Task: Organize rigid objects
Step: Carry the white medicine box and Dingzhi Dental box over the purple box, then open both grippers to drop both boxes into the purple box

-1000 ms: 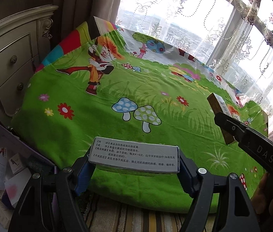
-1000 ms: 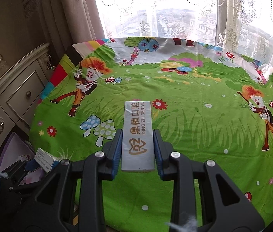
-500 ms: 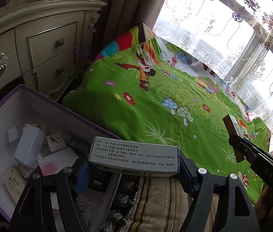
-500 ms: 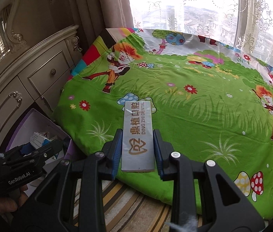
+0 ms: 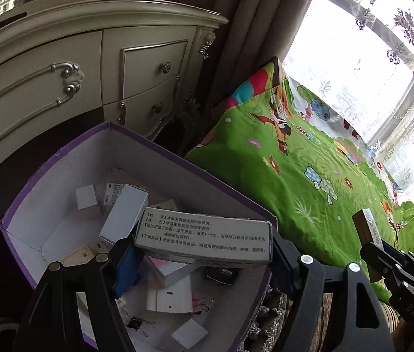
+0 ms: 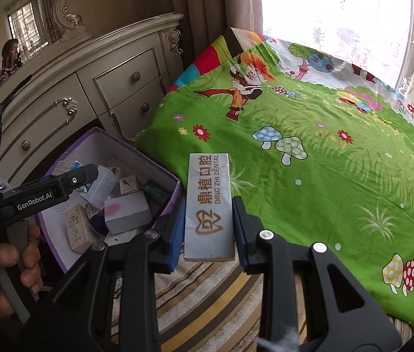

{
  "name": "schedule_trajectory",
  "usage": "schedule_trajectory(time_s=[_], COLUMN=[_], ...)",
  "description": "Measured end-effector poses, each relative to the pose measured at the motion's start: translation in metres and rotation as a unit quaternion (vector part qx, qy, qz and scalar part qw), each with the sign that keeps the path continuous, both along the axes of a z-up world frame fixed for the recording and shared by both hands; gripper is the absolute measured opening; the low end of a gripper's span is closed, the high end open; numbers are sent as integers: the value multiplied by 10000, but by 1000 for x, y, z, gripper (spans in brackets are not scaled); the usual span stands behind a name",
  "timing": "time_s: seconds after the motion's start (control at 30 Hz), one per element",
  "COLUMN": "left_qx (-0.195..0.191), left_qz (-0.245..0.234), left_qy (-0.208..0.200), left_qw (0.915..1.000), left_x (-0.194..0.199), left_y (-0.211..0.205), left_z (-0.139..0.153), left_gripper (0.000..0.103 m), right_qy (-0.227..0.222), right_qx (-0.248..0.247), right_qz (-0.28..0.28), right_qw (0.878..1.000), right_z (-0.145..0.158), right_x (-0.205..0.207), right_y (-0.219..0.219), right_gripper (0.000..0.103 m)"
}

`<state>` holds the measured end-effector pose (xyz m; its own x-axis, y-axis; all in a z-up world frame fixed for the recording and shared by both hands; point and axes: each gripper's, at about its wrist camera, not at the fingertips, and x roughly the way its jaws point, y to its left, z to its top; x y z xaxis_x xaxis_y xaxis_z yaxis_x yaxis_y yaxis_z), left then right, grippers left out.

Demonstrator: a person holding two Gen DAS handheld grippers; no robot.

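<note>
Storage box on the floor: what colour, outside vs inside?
Storage box: purple outside and along the rim, white inside. Clearest in the left wrist view.

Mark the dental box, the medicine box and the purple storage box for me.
Dental box [image 6: 208, 205]: right wrist view, middle of its printed top face.
Medicine box [image 5: 205, 239]: left wrist view, centre of its text panel.
Purple storage box [image 5: 207, 177]: left wrist view, bare inner wall on the bed side.

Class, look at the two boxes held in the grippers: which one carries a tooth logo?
The dental box in the right gripper: grey, with a gold tooth outline and "DING ZHI DENTAL". The medicine box in the left gripper shows only black text.
</note>
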<state>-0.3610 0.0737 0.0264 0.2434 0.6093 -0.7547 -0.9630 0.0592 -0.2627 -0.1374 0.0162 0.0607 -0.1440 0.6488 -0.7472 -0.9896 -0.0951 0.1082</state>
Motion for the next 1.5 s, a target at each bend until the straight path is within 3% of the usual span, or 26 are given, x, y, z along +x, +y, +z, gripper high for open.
schedule_trajectory(time_s=[0.2,0.47,1.17,1.23,1.3,1.4,1.5], left_qx=[-173,-282,-399,-386,-393,-425,-467], left_qz=[335,442,696,699,716,731,709], left_qy=[-102,-211,-202,-210,-220,-195,-117], left_qw=[9992,9984,9966,9966,9964,9962,9963], left_x=[-43,-66,-94,-94,-95,-93,-89], left_y=[-4,-9,-16,-16,-16,-16,-18], left_z=[-18,-36,-55,-53,-52,-51,-51], left_gripper=[76,76,76,76,76,77,79], right_qy=[-172,-357,-710,-733,-720,-780,-818], right_qx=[-153,-354,-621,-624,-609,-497,-473], right_qz=[480,901,1460,1500,1529,1511,1471], right_qw=[9986,9947,9848,9840,9837,9842,9846], right_z=[-8,-18,-37,-37,-37,-34,-34], right_x=[-46,-87,-138,-141,-142,-141,-137], right_y=[-1,-1,16,18,19,17,16], right_gripper=[35,35,35,39,56,72,77])
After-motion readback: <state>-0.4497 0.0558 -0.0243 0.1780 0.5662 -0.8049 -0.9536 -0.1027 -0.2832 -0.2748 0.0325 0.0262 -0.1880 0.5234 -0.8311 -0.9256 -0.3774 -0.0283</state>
